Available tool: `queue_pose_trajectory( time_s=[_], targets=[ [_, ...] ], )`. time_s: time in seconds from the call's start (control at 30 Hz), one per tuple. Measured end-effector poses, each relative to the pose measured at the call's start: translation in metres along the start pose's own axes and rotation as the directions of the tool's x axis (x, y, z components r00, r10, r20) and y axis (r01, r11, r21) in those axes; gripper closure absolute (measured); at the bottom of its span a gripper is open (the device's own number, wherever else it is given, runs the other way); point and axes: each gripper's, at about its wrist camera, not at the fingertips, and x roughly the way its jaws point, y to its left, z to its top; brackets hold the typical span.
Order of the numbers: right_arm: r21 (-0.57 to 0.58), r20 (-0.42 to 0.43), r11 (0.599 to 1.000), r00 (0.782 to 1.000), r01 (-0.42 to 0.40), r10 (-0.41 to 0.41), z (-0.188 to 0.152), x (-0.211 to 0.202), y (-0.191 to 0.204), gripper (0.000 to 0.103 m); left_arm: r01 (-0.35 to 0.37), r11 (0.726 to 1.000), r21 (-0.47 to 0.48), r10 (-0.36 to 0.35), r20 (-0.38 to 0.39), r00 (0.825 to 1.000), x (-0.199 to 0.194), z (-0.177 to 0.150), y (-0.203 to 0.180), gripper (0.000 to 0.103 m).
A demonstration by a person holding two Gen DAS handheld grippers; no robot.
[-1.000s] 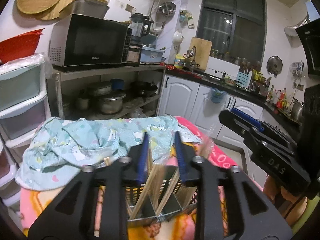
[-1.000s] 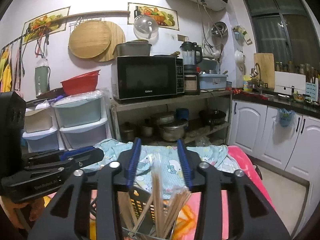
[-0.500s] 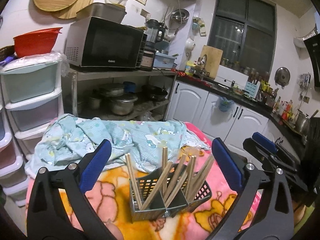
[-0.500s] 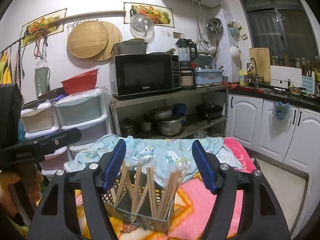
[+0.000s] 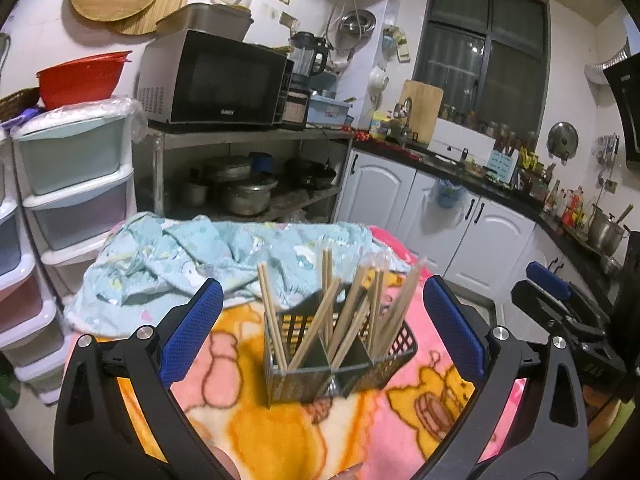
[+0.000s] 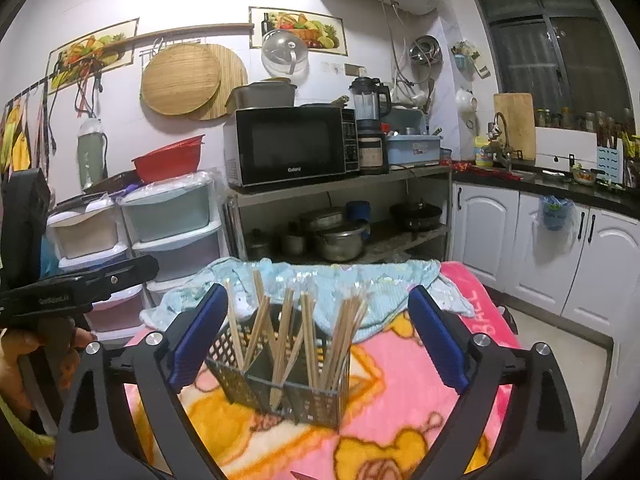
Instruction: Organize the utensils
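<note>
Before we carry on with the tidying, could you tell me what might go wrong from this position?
1. The mesh utensil holder stands on a soft, rumpled pink blanket, so a nudge from the open left gripper or the open right gripper could tip it.
2. The chopsticks lean loosely at crossed angles; a finger catching one might lever others out.
3. The light blue cloth lies bunched right behind the holder and could snag.

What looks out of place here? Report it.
Nothing is spilled or damaged. The chopsticks lean criss-cross in the mesh caddy rather than upright. Both the left gripper and right gripper are open.
</note>
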Motion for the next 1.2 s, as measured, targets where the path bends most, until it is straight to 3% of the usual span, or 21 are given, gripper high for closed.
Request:
queue_pose_trajectory(
  time_s=[0.4,0.77,0.93,1.2],
  targets=[
    [0.001,-0.109,1.000,0.994,0.014,-0.014,-0.044,-0.023,0.005,0.007,-0.048,0.999,0.017,0.049,-0.104,0.993,-0.014,-0.049,-0.001,0.011],
    [-0.036,-0.266,0.999,0.964,0.004,-0.013,-0.098,-0.030,0.015,0.007,-0.053,0.998,0.028,0.058,-0.212,0.976,-0.020,-0.107,-0.003,0.011],
    [-0.075,-0.253,0.997,0.967,0.014,-0.033,-0.117,-0.042,0.021,0.007,-0.072,0.997,0.006,0.071,-0.193,0.979,-0.026,-0.127,-0.005,0.011],
    [-0.095,-0.087,0.993,0.993,0.070,-0.079,-0.135,-0.070,0.020,0.007,-0.095,0.994,0.053,0.099,-0.087,0.991,-0.037,-0.143,-0.021,0.011]
  ],
)
